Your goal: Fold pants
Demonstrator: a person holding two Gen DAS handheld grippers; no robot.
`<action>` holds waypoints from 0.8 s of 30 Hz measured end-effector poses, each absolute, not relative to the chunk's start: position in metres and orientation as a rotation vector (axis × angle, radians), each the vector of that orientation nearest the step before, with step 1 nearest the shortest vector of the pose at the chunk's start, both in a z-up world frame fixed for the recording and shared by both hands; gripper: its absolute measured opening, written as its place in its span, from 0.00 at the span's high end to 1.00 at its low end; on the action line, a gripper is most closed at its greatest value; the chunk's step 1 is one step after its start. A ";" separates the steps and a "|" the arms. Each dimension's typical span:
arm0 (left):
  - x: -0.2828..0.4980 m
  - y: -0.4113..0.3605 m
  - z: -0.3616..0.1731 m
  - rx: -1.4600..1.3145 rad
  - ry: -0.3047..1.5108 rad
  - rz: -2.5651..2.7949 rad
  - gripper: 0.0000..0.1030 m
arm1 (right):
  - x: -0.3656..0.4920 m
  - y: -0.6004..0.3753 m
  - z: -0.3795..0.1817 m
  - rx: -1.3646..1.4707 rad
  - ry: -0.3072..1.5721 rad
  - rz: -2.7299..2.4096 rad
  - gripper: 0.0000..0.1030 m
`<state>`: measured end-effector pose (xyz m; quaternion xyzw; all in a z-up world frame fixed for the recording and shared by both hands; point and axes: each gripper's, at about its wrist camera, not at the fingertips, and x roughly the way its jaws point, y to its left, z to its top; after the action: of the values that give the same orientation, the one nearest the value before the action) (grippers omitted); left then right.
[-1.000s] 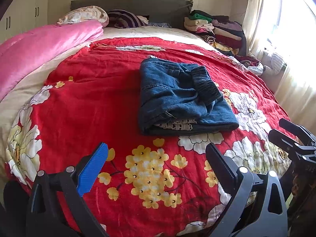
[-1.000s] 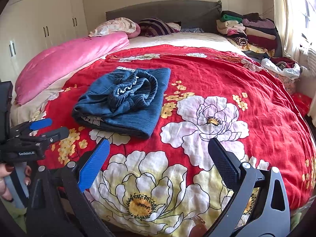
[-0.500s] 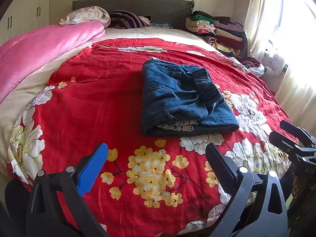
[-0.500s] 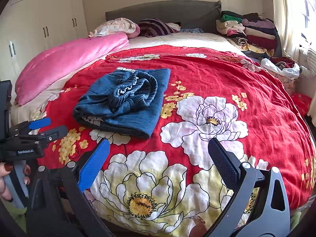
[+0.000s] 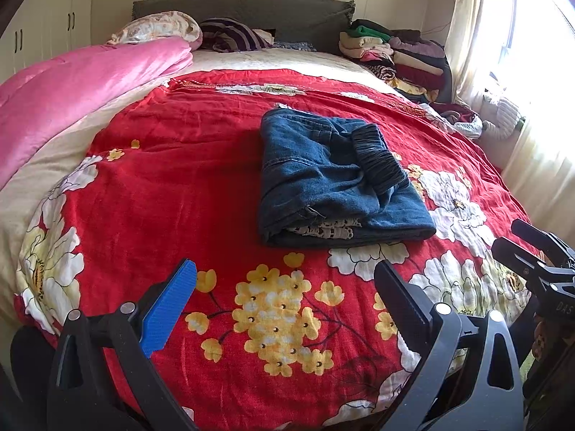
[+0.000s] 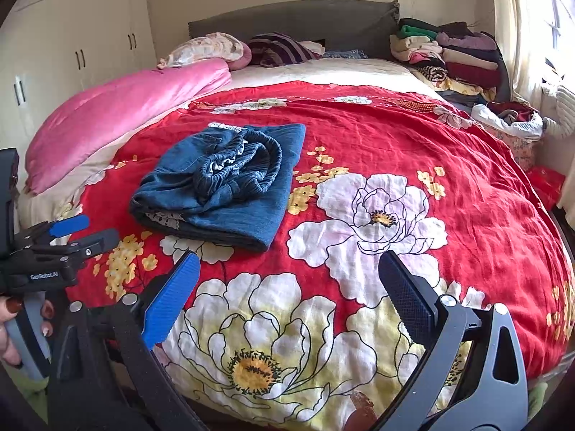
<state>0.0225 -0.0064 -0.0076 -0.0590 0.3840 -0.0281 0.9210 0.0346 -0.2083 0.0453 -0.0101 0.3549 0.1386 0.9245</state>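
Dark blue denim pants lie folded into a compact stack on the red flowered bedspread, the gathered waistband on top. They also show in the right wrist view. My left gripper is open and empty, held over the foot of the bed, short of the pants. My right gripper is open and empty, also near the foot of the bed, to the right of the pants. Each gripper shows at the edge of the other's view: the right one and the left one.
A pink quilt lies along the bed's left side. Pillows rest at the grey headboard. A stack of folded clothes sits at the far right corner. Loose laundry lies by the curtained window. Wardrobes stand on the left.
Both grippers have drifted slightly back from the pants and stay open. The pants have not moved.
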 end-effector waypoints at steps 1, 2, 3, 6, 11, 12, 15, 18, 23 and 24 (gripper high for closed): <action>0.023 -0.006 -0.008 -0.123 0.789 -0.057 0.04 | 0.035 -0.208 0.045 -0.021 0.728 0.285 0.09; 0.022 -0.007 -0.008 -0.122 0.789 -0.057 0.04 | 0.034 -0.208 0.046 -0.022 0.729 0.285 0.09; 0.022 -0.007 -0.008 -0.121 0.789 -0.057 0.04 | 0.034 -0.208 0.045 -0.021 0.728 0.284 0.09; 0.023 -0.006 -0.007 -0.122 0.788 -0.057 0.04 | 0.034 -0.208 0.046 -0.020 0.728 0.284 0.09; 0.021 -0.007 -0.006 -0.123 0.788 -0.055 0.04 | 0.034 -0.209 0.046 -0.021 0.727 0.282 0.09; 0.021 -0.006 -0.005 -0.123 0.788 -0.054 0.04 | 0.034 -0.209 0.046 -0.020 0.728 0.283 0.09; 0.020 -0.007 -0.005 -0.123 0.789 -0.049 0.04 | 0.034 -0.209 0.046 -0.021 0.728 0.283 0.09; 0.020 -0.007 -0.005 -0.123 0.787 -0.050 0.04 | 0.034 -0.209 0.046 -0.020 0.727 0.283 0.09; 0.020 -0.007 -0.005 -0.119 0.790 -0.042 0.04 | 0.035 -0.209 0.046 -0.020 0.728 0.284 0.09; 0.020 -0.007 -0.005 -0.118 0.791 -0.039 0.04 | 0.035 -0.209 0.046 -0.021 0.728 0.283 0.09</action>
<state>0.0199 -0.0074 -0.0048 -0.0572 0.3851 -0.0191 0.9209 0.0346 -0.2090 0.0461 -0.0101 0.3550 0.1381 0.9246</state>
